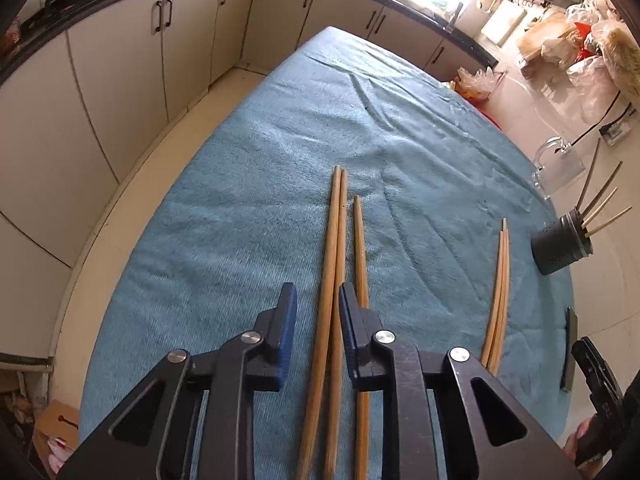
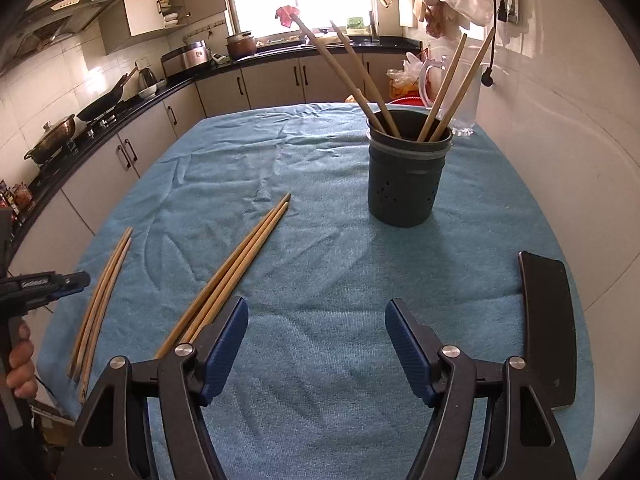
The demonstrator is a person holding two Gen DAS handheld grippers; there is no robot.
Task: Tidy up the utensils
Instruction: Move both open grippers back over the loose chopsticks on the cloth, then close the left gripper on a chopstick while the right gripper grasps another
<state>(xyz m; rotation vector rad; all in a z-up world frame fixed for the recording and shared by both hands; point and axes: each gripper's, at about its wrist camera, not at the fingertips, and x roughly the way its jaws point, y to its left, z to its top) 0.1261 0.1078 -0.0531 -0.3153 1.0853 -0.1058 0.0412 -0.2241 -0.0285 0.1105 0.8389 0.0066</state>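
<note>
Your left gripper [image 1: 318, 312] is hovering with its jaws apart, straddling two chopsticks [image 1: 334, 264] lying on the blue cloth [image 1: 248, 184], apparently not yet touching them. Your right gripper [image 2: 316, 328] is gaping over bare cloth, the dark holder [image 2: 406, 184] with four chopsticks standing ahead.

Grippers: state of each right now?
Left gripper: open, jaws straddling two chopsticks on the towel, not clamped.
Right gripper: open wide, holding nothing.
</note>
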